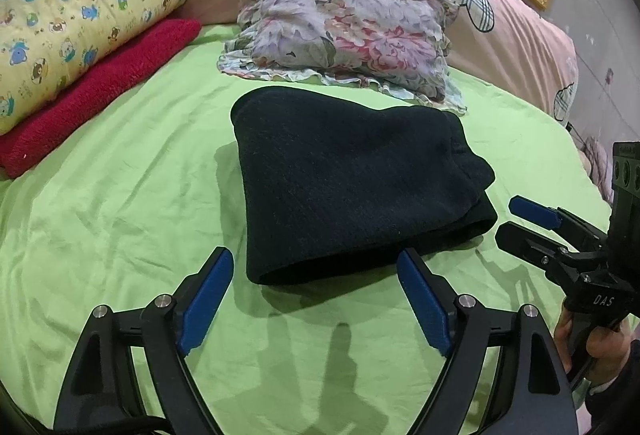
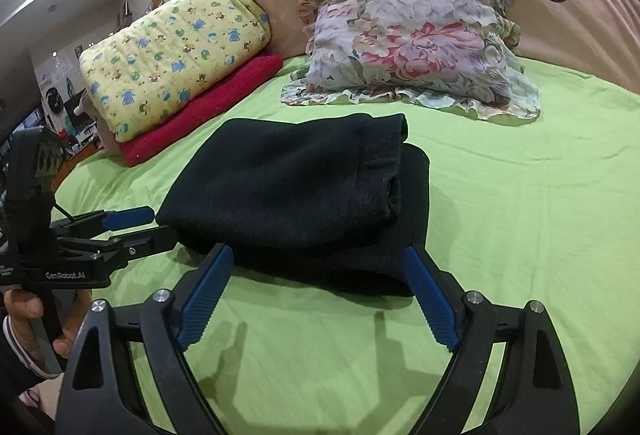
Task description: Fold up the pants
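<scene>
Hovering over folded pants (image 1: 352, 187) mid-bed, on green sheet (image 1: 120, 235). Left tongs (image 1: 316, 299) spread wide, empty, tips just short of near edge of the bundle. Right tongs (image 2: 318, 299) also spread wide, empty, tips at near edge of the dark stack, contact unclear. Already doubled into compact block, at least two layers showing at right side, top layer sitting short of bottom one. Looks like final stage: fold done or nearly done, maybe one tidy-up left. Next move, if any: pinch near edge with both tongs and square up the offset layers, or simply pull back. Needs low, flat approach to catch only the top layer, not the sheet. Floral pillow (image 1: 344, 31) just beyond far edge of pants; red blanket (image 1: 96, 99) and yellow quilt (image 1: 80, 11) near bed's far-left edge, well apart.
</scene>
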